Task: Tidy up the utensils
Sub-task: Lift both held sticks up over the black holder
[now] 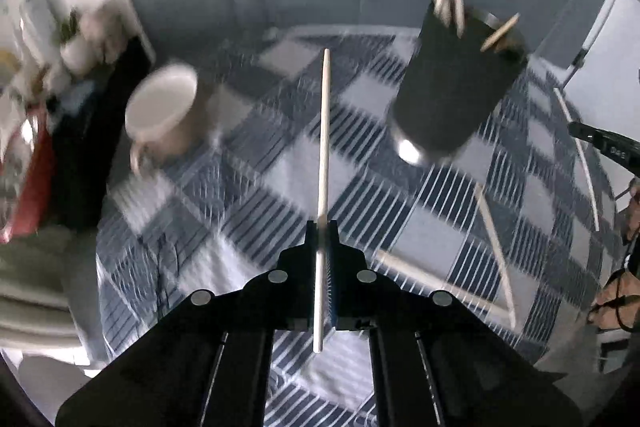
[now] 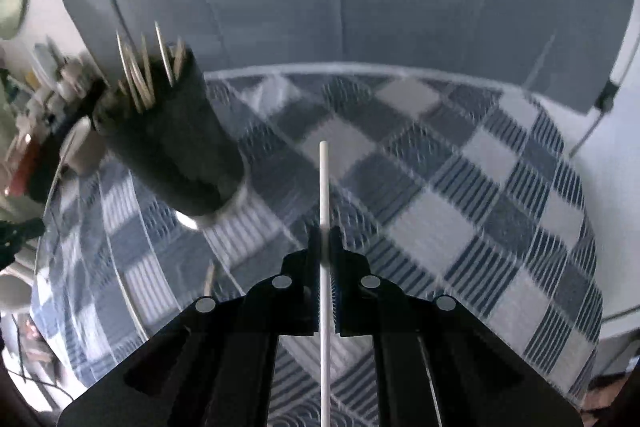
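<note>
Both wrist views are dim and cool-toned under soft, diffuse light. Strong fisheye curvature bends the checkered cloth (image 1: 280, 171) toward the black circular borders. Motion blur smears the white mug (image 1: 168, 107) and the clutter at far left. A bright glare spot marks the metal base of the dark holder (image 1: 452, 83), which casts only a faint shadow.
</note>
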`<action>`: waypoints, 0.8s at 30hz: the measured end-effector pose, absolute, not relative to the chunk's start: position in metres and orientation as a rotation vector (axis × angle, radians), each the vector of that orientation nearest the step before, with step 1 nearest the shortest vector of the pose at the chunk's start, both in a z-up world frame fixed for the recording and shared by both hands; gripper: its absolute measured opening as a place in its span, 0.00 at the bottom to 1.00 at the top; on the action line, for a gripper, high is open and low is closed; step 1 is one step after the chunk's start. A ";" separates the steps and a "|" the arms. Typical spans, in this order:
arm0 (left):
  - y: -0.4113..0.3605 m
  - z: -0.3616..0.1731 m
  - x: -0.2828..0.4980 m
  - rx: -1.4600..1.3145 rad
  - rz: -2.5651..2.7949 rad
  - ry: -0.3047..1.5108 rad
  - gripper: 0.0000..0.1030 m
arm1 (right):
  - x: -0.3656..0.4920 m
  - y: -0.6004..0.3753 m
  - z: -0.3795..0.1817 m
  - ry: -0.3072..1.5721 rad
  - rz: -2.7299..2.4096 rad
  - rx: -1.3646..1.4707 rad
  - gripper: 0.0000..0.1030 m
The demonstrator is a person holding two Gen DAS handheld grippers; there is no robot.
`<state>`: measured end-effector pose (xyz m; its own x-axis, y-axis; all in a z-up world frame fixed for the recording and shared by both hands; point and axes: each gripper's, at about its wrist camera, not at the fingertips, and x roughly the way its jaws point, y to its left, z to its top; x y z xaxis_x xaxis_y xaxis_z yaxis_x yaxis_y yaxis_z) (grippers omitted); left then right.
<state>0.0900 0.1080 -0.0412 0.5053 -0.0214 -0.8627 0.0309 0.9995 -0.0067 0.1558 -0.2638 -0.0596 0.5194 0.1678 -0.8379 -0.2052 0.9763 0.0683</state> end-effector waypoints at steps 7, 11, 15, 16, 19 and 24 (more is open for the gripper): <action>0.089 0.005 0.126 0.023 -0.085 0.930 0.05 | 0.188 -0.247 0.006 0.847 0.267 -0.049 0.04; 0.082 0.024 0.142 0.013 -0.100 0.887 0.05 | 0.200 -0.238 0.042 0.769 0.295 -0.027 0.04; 0.076 0.044 0.155 -0.014 -0.151 0.822 0.05 | 0.206 -0.223 0.071 0.684 0.326 -0.057 0.04; 0.074 0.049 0.158 -0.016 -0.153 0.812 0.05 | 0.208 -0.220 0.077 0.667 0.335 -0.058 0.04; 0.068 0.060 0.168 -0.042 -0.179 0.780 0.05 | 0.217 -0.211 0.089 0.640 0.378 -0.028 0.04; 0.058 0.071 0.181 -0.137 -0.265 0.701 0.05 | 0.231 -0.198 0.099 0.600 0.470 0.041 0.04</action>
